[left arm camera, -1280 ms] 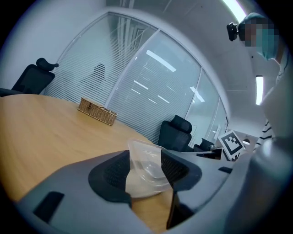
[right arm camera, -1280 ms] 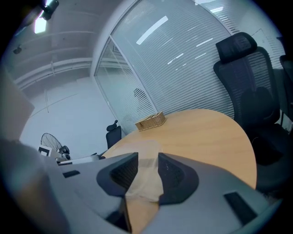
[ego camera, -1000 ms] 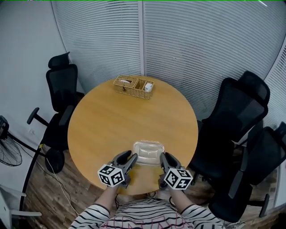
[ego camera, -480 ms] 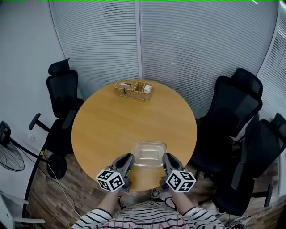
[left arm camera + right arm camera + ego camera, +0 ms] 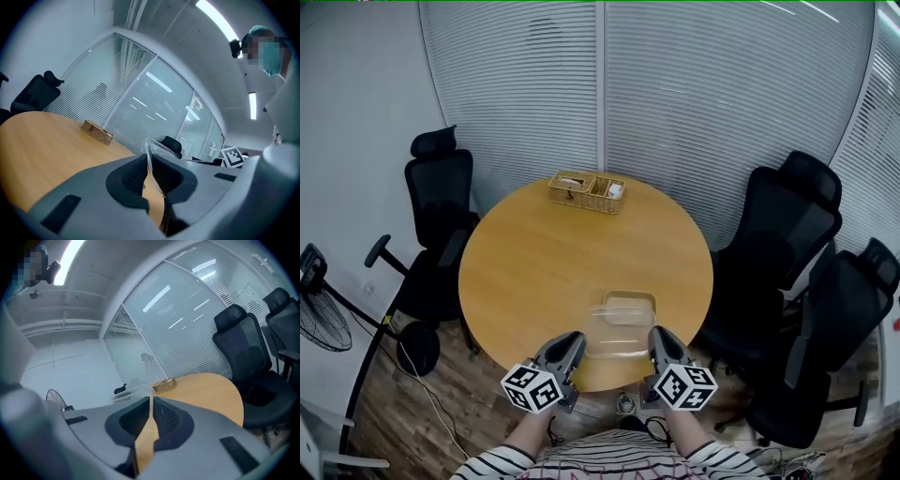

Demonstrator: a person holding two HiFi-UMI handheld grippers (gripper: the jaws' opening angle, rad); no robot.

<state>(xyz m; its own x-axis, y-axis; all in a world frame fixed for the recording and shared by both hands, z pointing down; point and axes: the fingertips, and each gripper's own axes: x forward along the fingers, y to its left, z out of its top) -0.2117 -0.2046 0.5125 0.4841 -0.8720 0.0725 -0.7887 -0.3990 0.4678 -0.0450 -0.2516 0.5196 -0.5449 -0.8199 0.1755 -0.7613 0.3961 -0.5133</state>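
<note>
A clear plastic container [image 5: 621, 323] hangs between my two grippers, above the near edge of the round wooden table [image 5: 572, 253]. My left gripper [image 5: 571, 343] is shut on its left rim, and that thin rim [image 5: 157, 146] shows pinched between the left gripper's [image 5: 149, 164] pads. My right gripper [image 5: 660, 340] is shut on the right rim. In the right gripper view a faint clear edge [image 5: 133, 392] sticks out of the right gripper [image 5: 151, 416]. The container looks blurred in the head view.
A wicker basket [image 5: 587, 190] stands at the table's far edge, also seen as a small basket [image 5: 97, 132] and a basket [image 5: 163, 385]. Black office chairs [image 5: 441, 187] [image 5: 787, 234] ring the table. A fan [image 5: 314, 309] stands on the floor at left. Glass walls with blinds lie behind.
The container has come up off the table with both grippers still shut on its rims. Both gripper views now point higher, and the grippers have drawn slightly toward the person.
</note>
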